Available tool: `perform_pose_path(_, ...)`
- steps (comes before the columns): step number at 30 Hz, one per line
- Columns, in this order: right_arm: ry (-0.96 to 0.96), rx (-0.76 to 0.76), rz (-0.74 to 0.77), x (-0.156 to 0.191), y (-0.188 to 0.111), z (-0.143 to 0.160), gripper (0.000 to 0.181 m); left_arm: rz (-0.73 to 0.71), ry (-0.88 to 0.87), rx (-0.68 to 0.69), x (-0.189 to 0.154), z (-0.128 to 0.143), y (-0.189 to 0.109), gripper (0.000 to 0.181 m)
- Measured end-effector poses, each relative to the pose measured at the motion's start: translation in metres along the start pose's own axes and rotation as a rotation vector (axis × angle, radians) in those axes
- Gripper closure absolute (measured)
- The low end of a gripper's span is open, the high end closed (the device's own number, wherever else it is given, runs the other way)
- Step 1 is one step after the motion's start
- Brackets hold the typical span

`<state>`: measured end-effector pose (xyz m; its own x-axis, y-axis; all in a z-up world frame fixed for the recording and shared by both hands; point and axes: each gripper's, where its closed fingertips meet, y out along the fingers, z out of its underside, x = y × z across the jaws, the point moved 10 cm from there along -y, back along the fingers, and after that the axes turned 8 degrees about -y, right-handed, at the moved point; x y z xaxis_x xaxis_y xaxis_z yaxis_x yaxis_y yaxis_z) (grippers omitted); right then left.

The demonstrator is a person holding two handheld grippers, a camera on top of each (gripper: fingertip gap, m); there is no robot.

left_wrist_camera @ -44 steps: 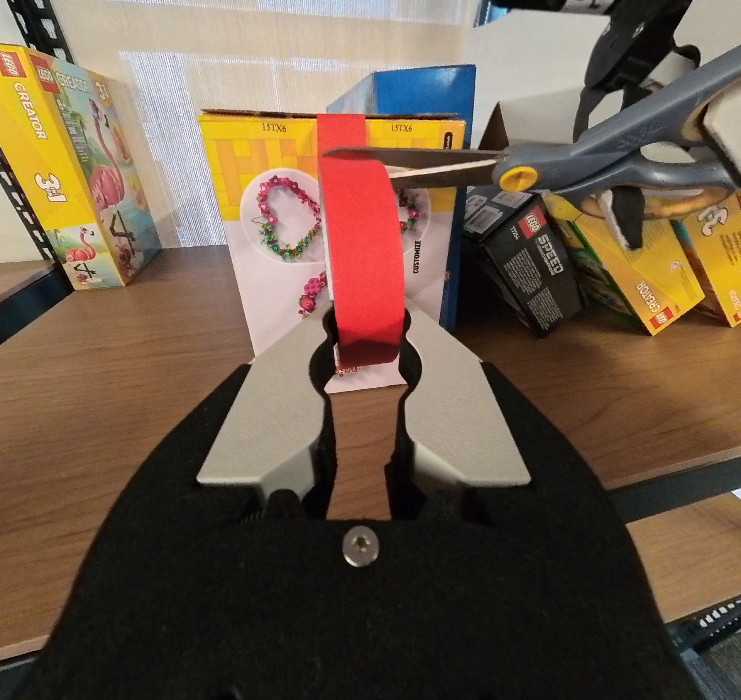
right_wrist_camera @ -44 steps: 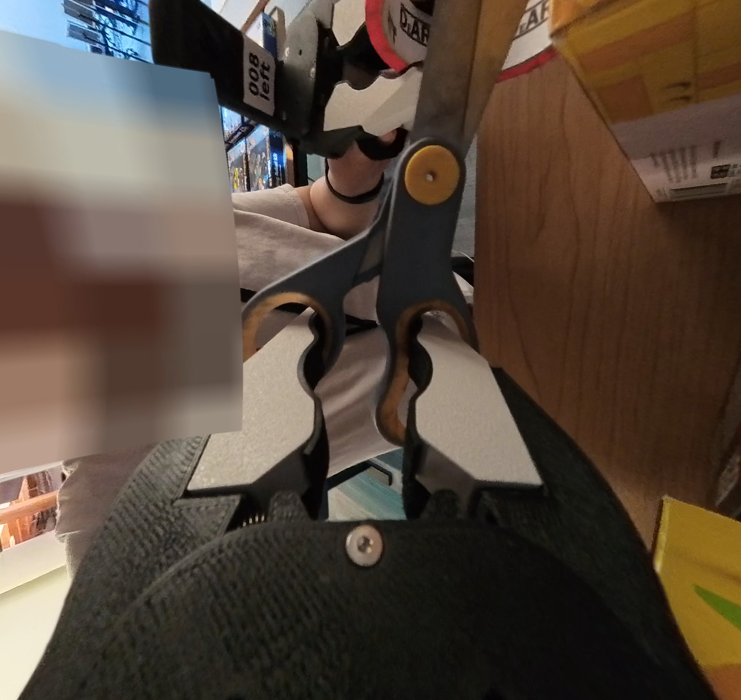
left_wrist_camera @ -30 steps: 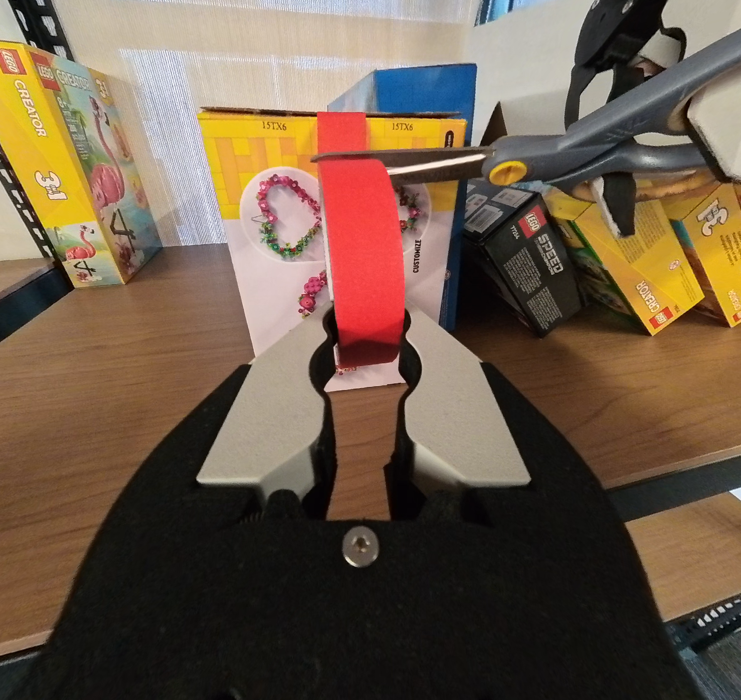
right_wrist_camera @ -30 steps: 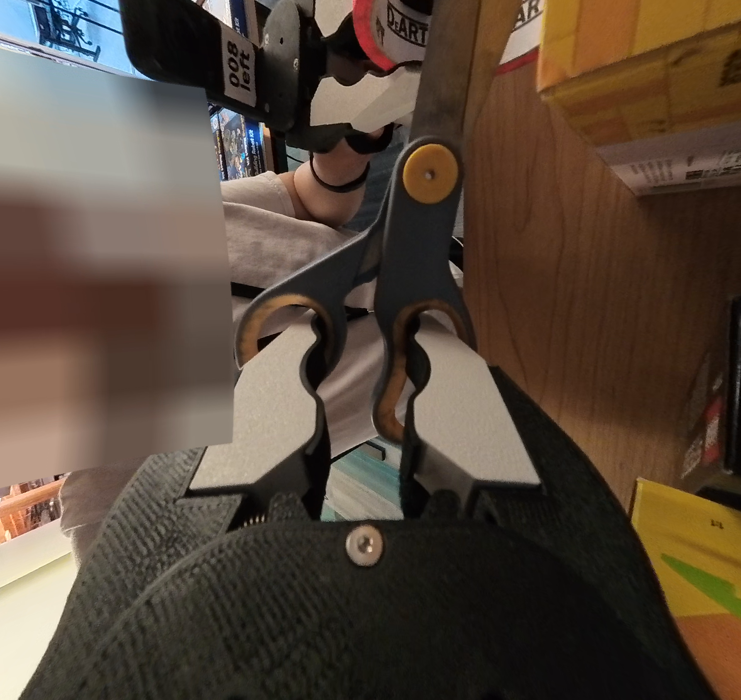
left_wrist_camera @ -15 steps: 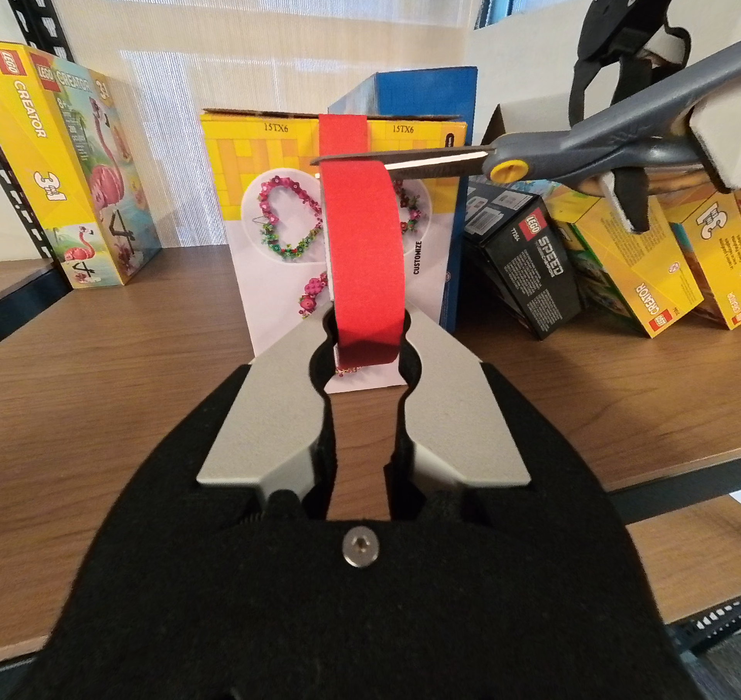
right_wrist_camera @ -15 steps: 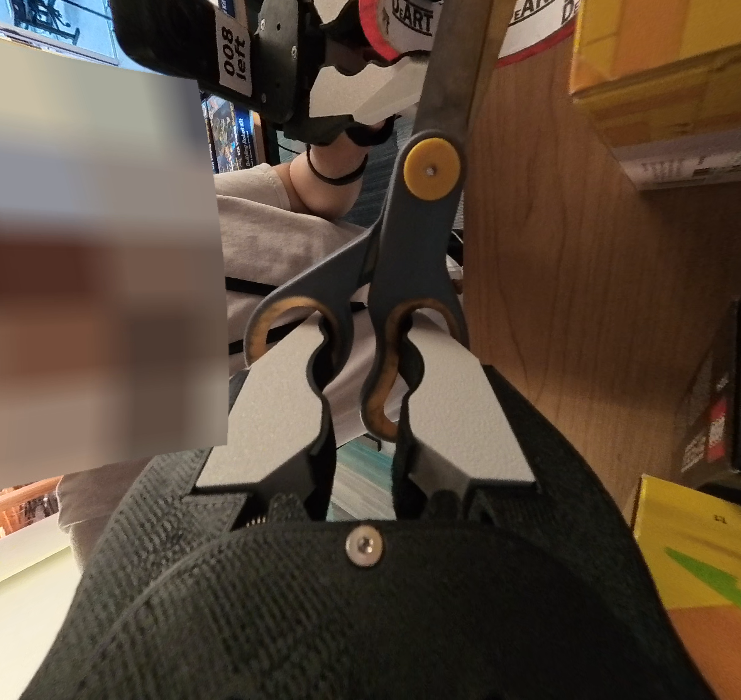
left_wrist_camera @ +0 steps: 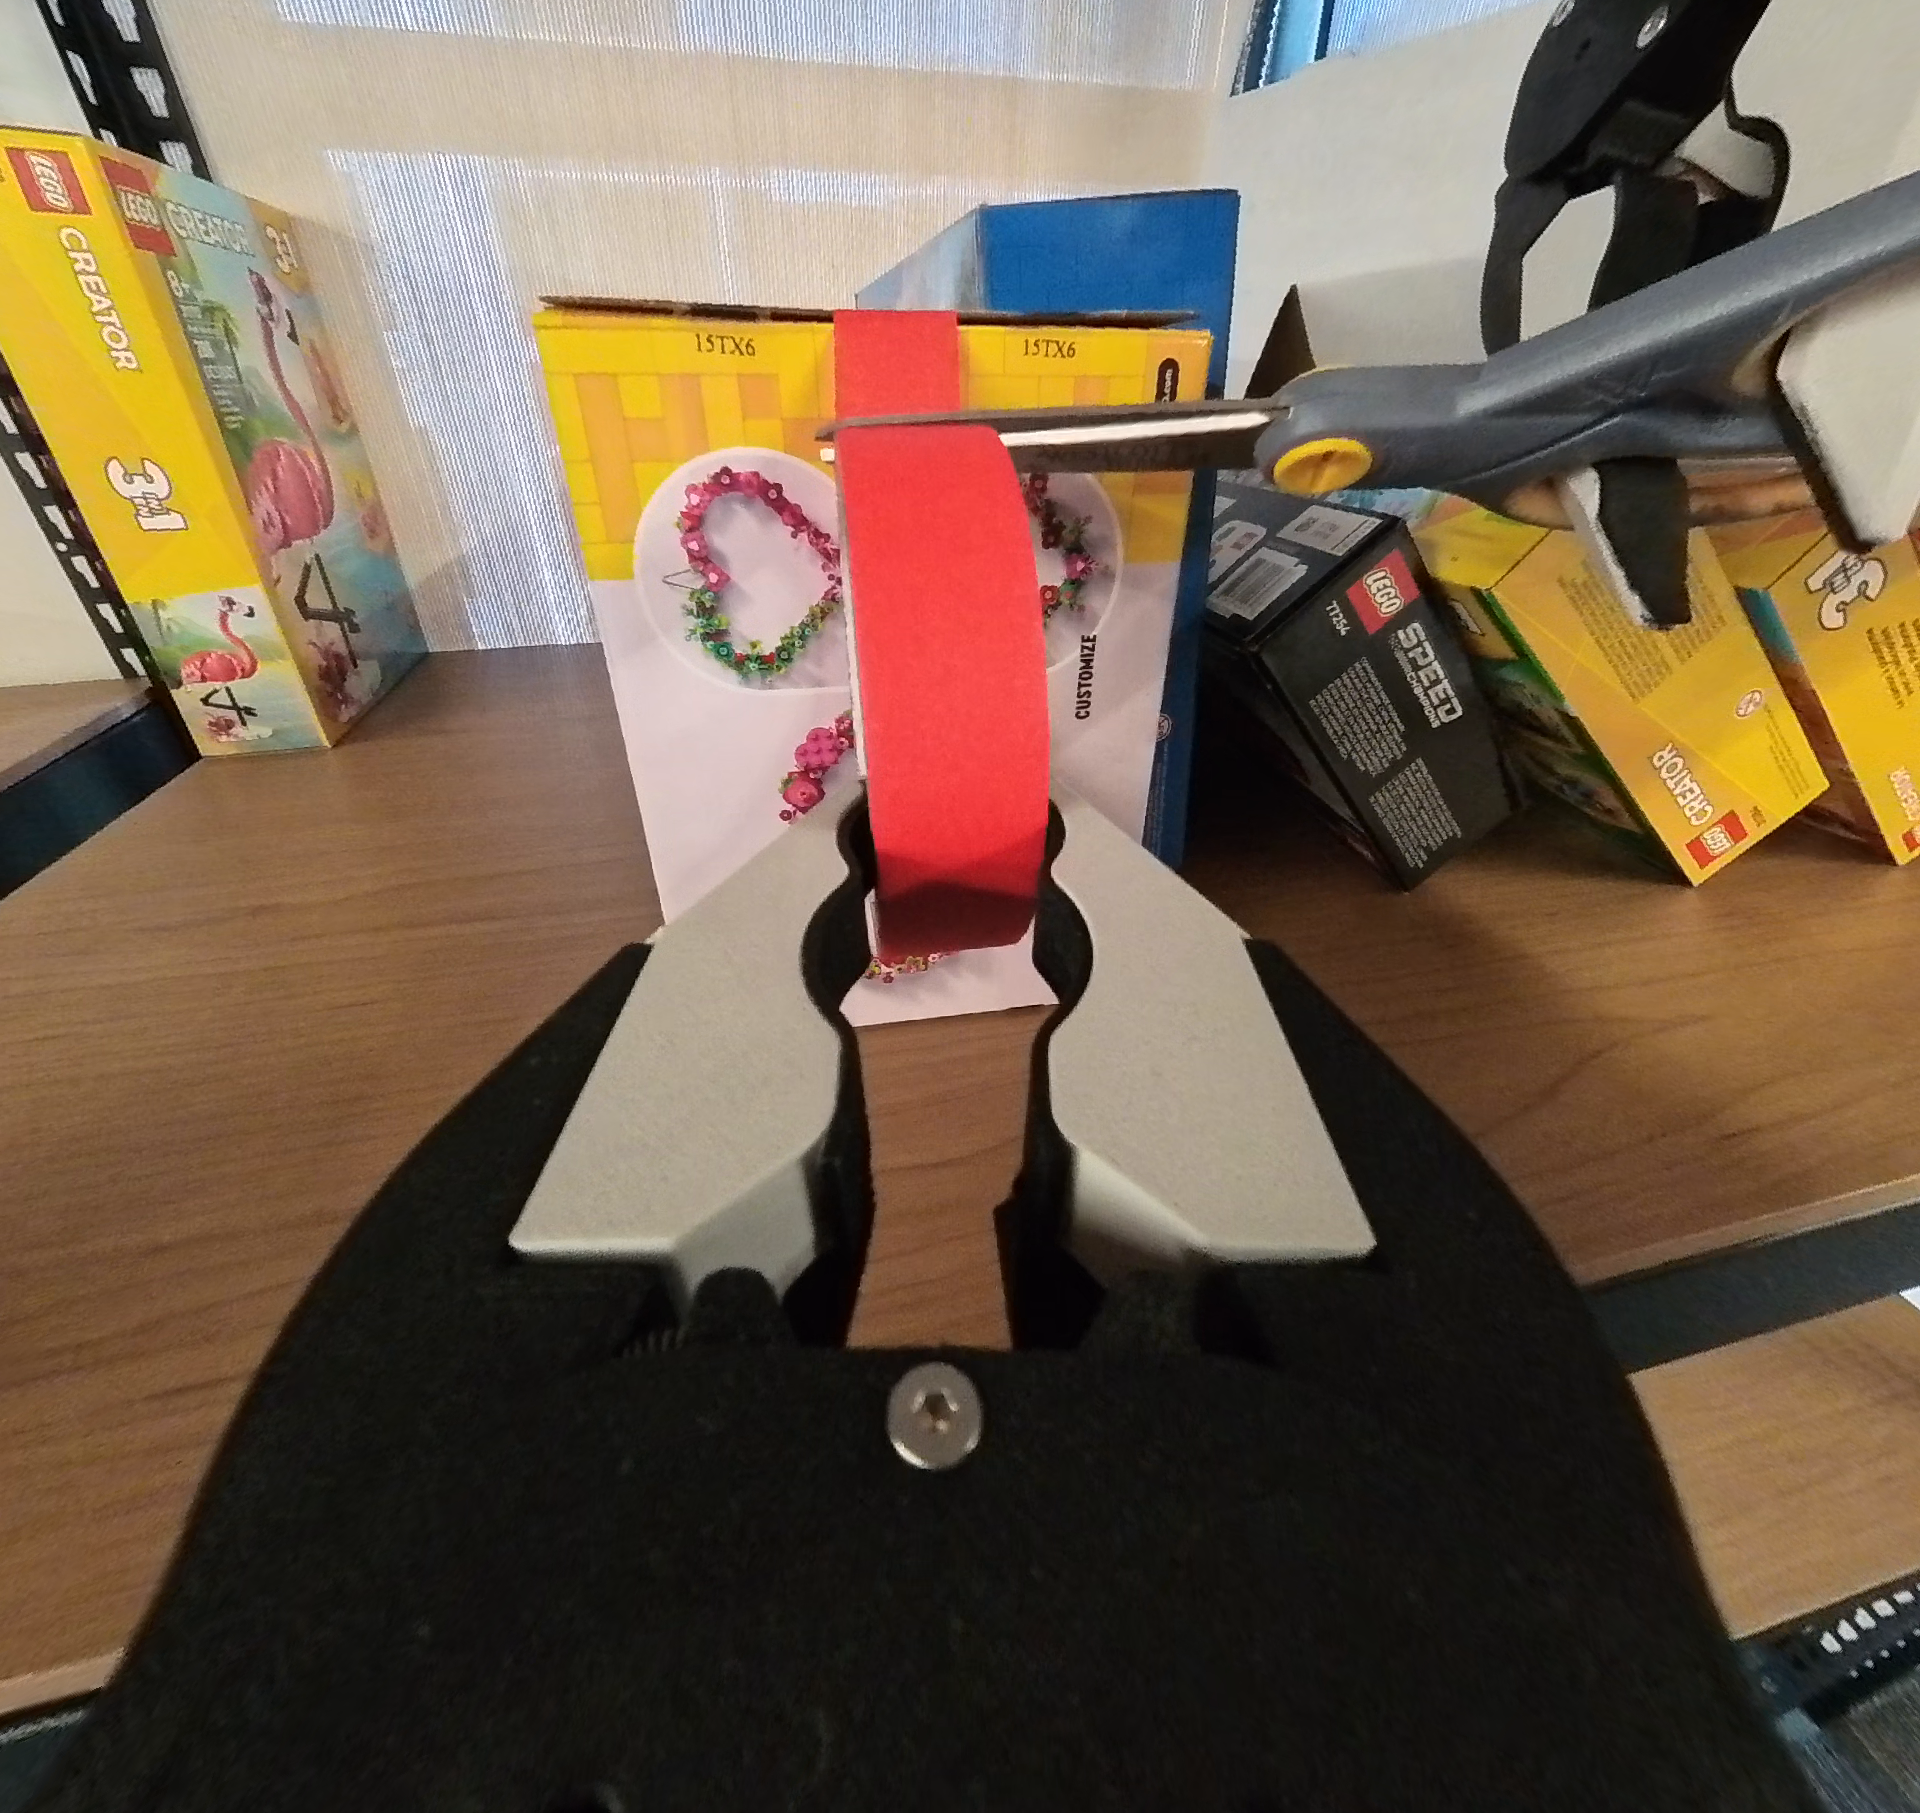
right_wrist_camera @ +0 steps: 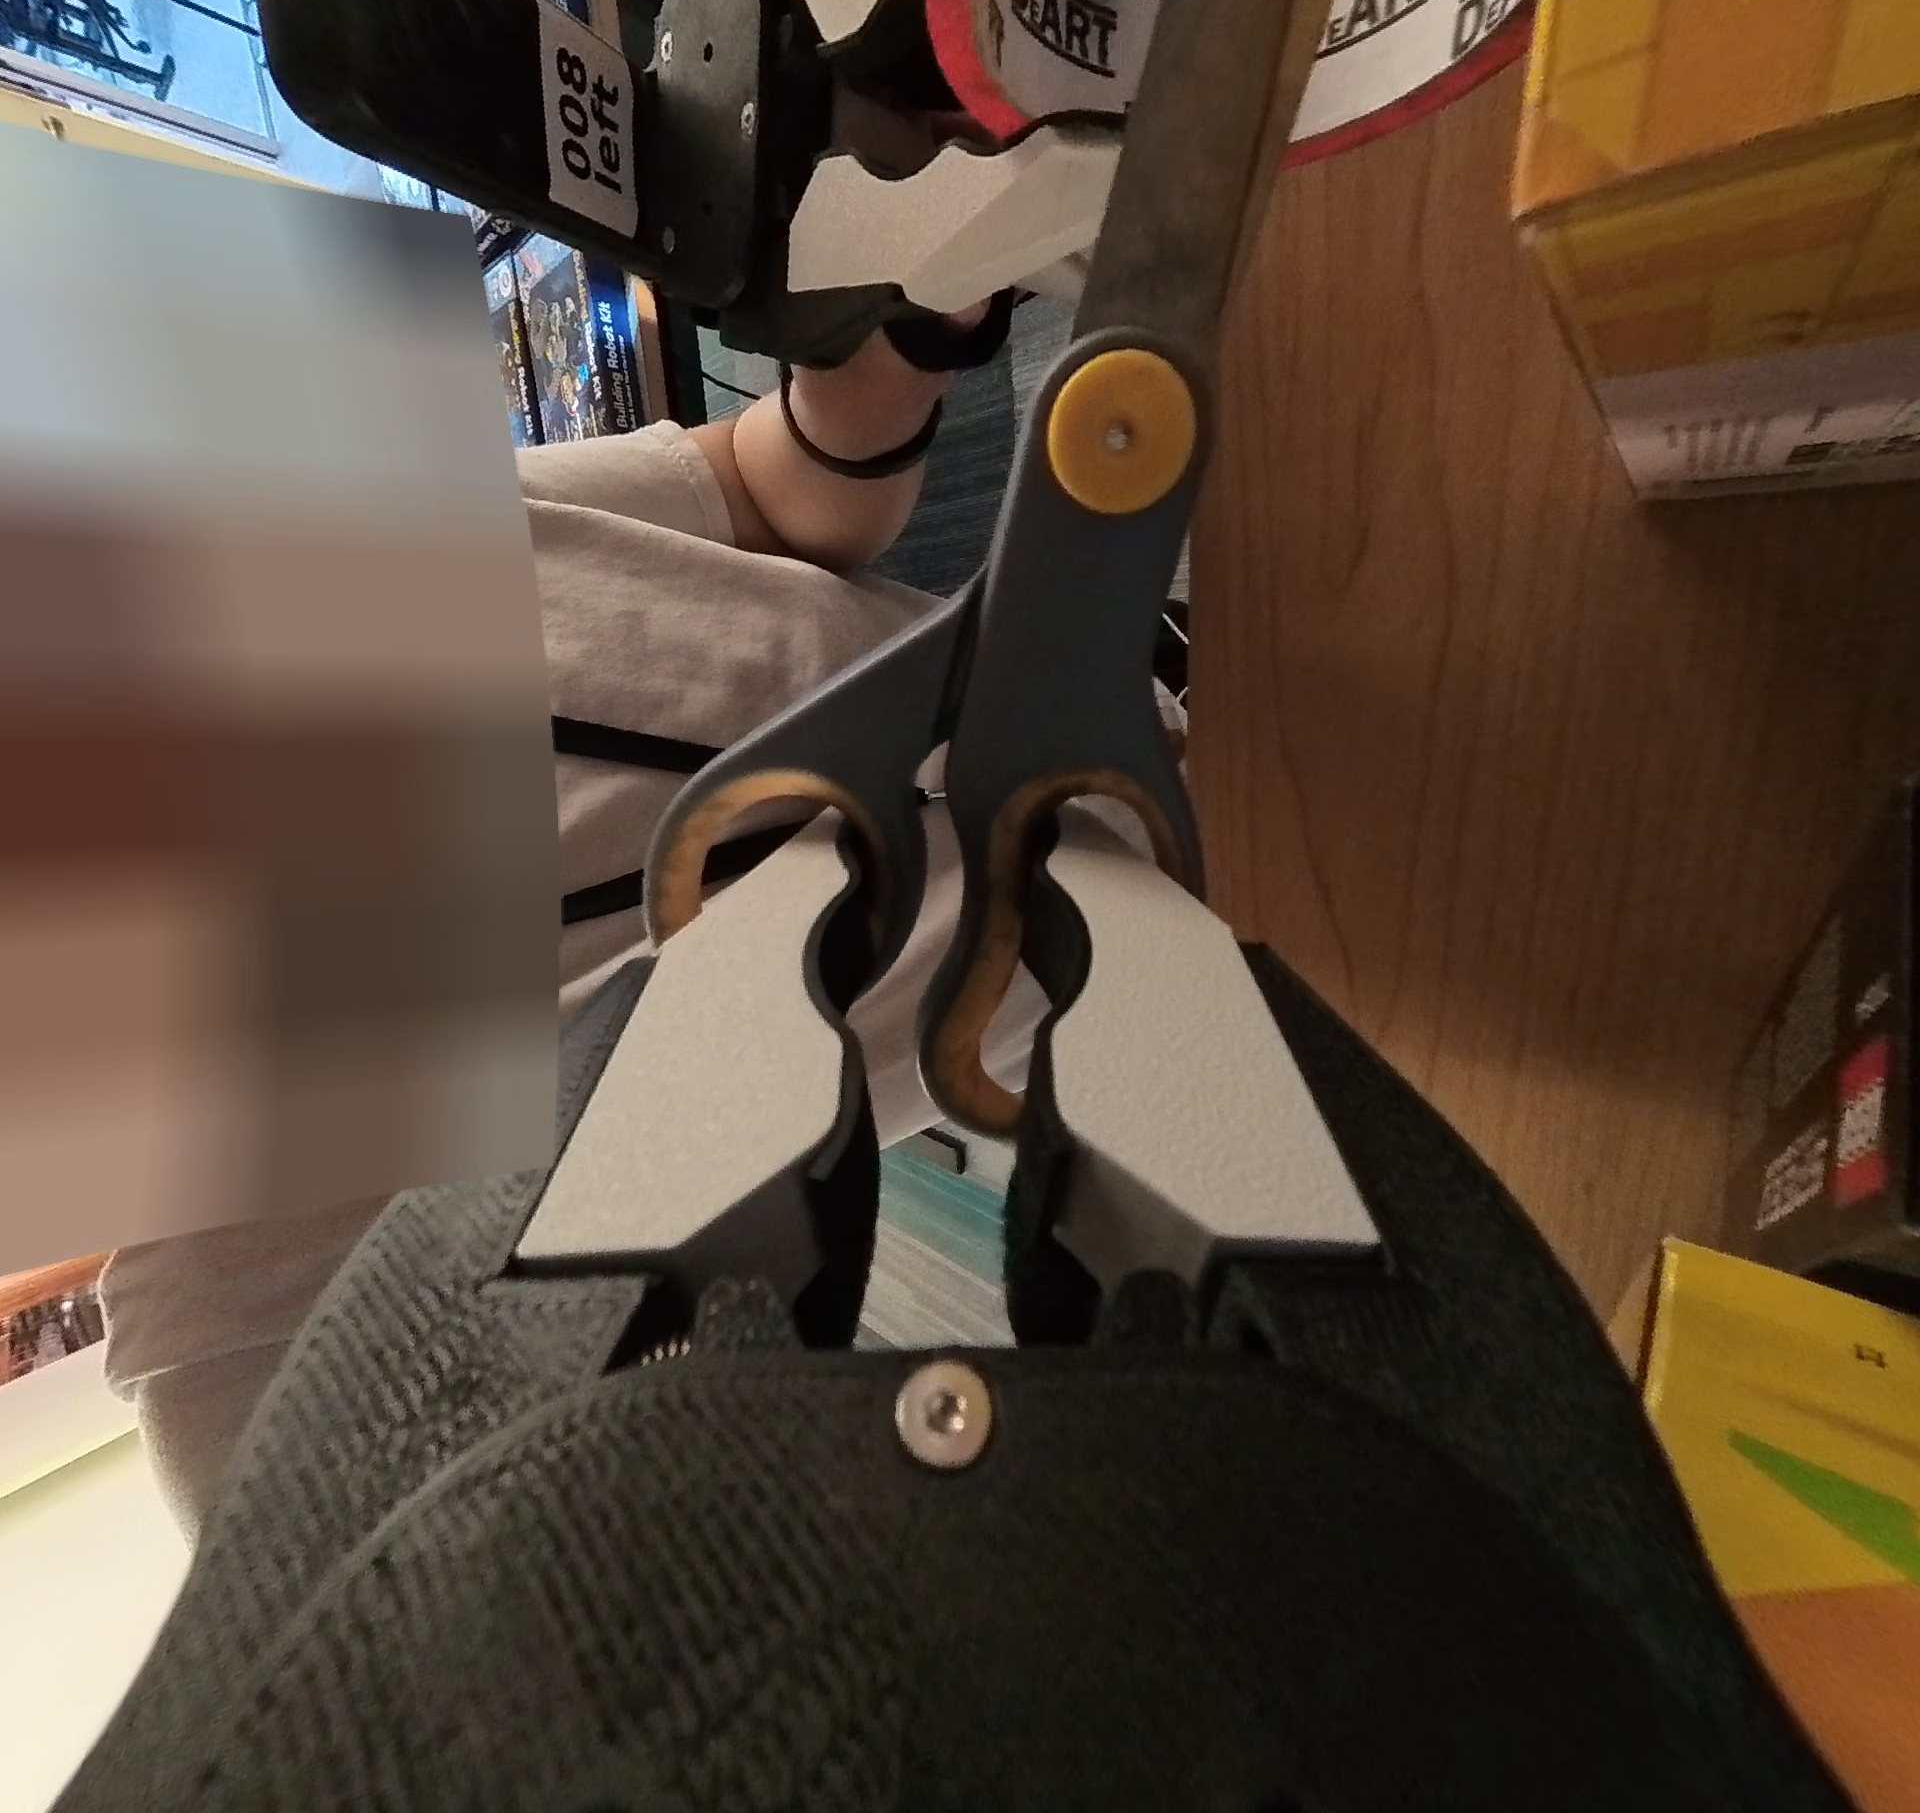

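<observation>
Left gripper point(left_wrist_camera: 951, 828): its fingers are clenching a roll of red tape point(left_wrist_camera: 945, 641) by the lower rim, holding it upright on edge above the wooden shelf point(left_wrist_camera: 312, 932).

Tape strip point(left_wrist_camera: 894, 361): it is running from the roll's top at 12 o'clock up to the top edge of the yellow box point(left_wrist_camera: 665, 433) standing just behind.

Right gripper point(right_wrist_camera: 961, 890): its fingers are sitting in the two handle loops of the grey scissors point(right_wrist_camera: 1081, 620), gripping them with the loops drawn close together.

Scissors: in the left wrist view they are reaching in from 3 o'clock, the blades lying level across the strip where it is leaving the roll and looking almost closed. I cannot tell whether the strip is cut through.

Surroundings: a blue box point(left_wrist_camera: 1101, 257) is standing behind the yellow one. A black box point(left_wrist_camera: 1382, 703) is leaning at 3 o'clock. A flamingo box point(left_wrist_camera: 208, 464) is standing at 9 o'clock, well apart.
</observation>
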<state>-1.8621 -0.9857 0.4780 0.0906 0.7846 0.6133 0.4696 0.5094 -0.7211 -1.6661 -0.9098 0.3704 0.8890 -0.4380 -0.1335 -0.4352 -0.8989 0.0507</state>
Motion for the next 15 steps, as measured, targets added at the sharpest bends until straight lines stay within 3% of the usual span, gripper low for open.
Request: perform_pose_path(15,-0.003,0.026,0.03,-0.0047,0.0022,0.0037,0.162,0.0,-0.006,0.006,-0.0015,0.002,0.0007,0.157)
